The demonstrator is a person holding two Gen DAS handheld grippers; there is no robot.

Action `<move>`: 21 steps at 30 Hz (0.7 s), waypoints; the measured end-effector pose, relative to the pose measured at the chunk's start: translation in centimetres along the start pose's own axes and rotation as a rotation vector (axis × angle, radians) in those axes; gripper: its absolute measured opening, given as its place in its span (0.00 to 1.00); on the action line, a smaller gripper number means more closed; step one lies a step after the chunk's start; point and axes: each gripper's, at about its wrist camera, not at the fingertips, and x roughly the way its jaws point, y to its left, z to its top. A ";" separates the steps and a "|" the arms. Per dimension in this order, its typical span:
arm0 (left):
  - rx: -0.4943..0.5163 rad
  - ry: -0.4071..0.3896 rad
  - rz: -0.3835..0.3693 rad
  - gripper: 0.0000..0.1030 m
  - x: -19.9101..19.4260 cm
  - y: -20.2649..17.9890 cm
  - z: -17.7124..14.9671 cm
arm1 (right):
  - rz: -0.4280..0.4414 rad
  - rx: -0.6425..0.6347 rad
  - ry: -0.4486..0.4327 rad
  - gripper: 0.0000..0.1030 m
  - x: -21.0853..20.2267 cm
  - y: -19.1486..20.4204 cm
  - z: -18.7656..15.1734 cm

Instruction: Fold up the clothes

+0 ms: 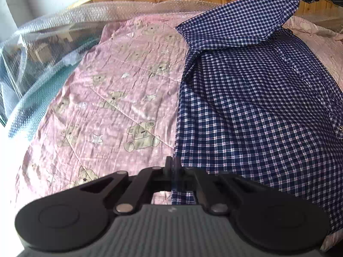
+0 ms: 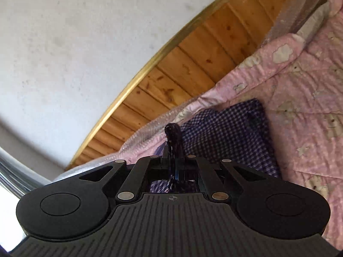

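Lying on a pink quilt [image 1: 111, 98], a checked shirt [image 1: 253, 107] is pinched at its near edge by the left gripper [image 1: 174, 167]. A bunched fold, apparently the sleeve, is clamped and held raised by the right gripper [image 2: 172, 150], below a wooden headboard [image 2: 193, 64].

navy-white checked shirt [image 1: 257, 107], pink bear-print quilt [image 1: 111, 98]

One checked shirt [image 1: 257, 107], one pink quilt [image 1: 107, 98], two hand-held grippers.
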 end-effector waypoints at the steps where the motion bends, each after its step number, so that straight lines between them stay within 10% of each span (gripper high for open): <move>1: 0.014 -0.001 0.005 0.00 -0.2 -0.6 -0.2 | -0.012 0.020 -0.003 0.00 -0.6 -1.2 0.1; 5: 0.070 0.005 0.064 0.02 0.5 -2.2 -1.6 | -0.044 0.104 0.005 0.00 -1.6 -5.7 -0.1; 9: -0.075 0.057 0.011 0.44 2.4 0.0 -3.2 | -0.033 0.093 0.065 0.01 -0.4 -6.6 -1.5; 12: -0.152 0.066 -0.011 0.52 3.3 1.5 -4.3 | -0.041 0.003 0.116 0.01 0.9 -5.7 -3.1; 21: -0.299 0.050 -0.165 0.50 3.6 2.8 -4.9 | -0.228 -0.416 0.271 0.36 5.9 -6.4 -7.9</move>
